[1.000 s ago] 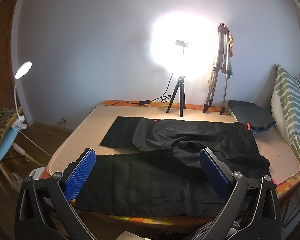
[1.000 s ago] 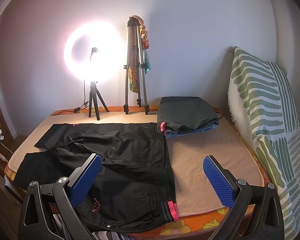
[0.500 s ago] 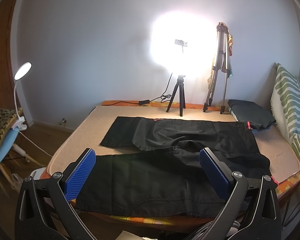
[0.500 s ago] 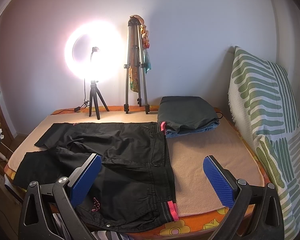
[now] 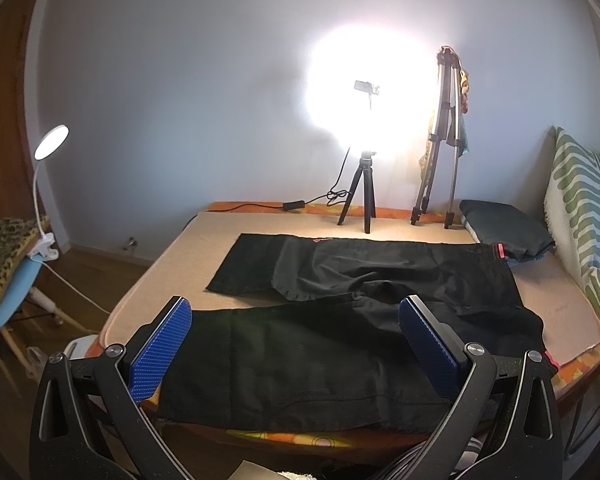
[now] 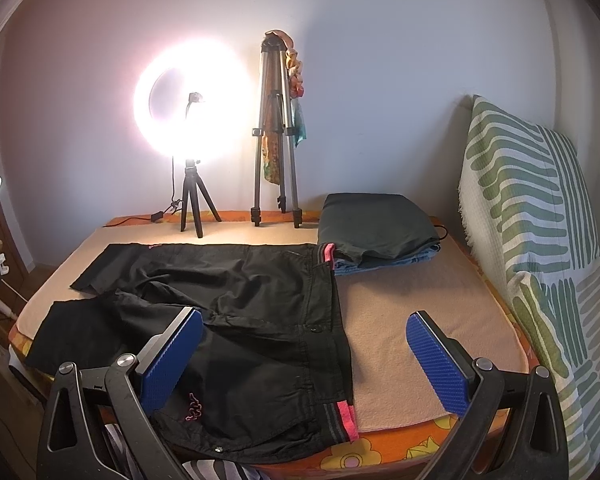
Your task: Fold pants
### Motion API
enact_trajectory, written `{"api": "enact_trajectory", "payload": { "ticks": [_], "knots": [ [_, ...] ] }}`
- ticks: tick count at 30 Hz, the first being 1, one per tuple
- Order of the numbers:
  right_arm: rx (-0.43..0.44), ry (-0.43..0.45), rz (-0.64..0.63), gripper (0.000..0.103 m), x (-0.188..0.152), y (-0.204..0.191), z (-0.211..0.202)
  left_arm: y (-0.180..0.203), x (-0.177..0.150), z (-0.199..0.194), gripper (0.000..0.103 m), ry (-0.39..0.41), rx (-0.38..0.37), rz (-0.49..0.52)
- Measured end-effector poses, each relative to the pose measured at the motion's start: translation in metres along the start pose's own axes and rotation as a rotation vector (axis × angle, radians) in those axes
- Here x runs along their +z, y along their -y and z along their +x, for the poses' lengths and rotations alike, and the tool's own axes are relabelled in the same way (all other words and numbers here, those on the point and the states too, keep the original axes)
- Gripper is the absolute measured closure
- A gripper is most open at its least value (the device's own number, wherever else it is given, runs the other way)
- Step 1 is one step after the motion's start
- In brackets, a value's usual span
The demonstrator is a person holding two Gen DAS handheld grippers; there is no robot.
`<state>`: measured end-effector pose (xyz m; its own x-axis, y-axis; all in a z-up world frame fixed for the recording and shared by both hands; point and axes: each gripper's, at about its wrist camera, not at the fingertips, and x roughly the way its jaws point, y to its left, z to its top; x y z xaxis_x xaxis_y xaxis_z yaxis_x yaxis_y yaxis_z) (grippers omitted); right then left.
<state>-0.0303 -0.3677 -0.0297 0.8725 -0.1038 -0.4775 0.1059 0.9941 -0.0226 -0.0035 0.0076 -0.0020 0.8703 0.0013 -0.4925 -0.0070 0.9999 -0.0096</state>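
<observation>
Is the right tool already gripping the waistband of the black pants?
No: the right tool hangs open above the bed, its blue pads apart, and the black pants lie flat, untouched.

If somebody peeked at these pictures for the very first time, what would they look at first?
Probably the glowing ring light on its small tripod at the far edge of the bed, against the wall. Next come the black pants spread flat across the bed, legs to the left and pink-trimmed waistband to the right. Close to each camera, the blue pads of the open left hand-held gripper and right hand-held gripper frame the pants.
</observation>
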Motion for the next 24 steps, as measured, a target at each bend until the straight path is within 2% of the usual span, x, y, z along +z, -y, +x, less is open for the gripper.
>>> {"api": "enact_trajectory", "payload": {
  "ticks": [8,14,17,21,24],
  "knots": [
    [0.017,0.009,-0.042,0.0,0.002,-0.009,-0.002,-0.008,-0.002,0.0,0.0,-0.006,0.018,-0.009],
    [0.044,0.038,-0.115,0.0,0.01,-0.022,-0.007,-0.028,-0.005,-0.001,0.0,-0.02,0.026,-0.021],
    [0.06,0.057,-0.176,0.0,0.015,-0.031,-0.008,-0.043,-0.009,0.003,0.0,-0.038,0.038,-0.026],
    [0.131,0.051,-0.216,0.0,0.019,-0.035,-0.004,-0.07,-0.018,0.012,0.001,-0.077,0.04,-0.053],
    [0.152,0.039,-0.26,0.0,0.018,-0.043,0.002,-0.092,-0.026,0.024,0.006,-0.127,0.043,-0.084]
  ]
}}
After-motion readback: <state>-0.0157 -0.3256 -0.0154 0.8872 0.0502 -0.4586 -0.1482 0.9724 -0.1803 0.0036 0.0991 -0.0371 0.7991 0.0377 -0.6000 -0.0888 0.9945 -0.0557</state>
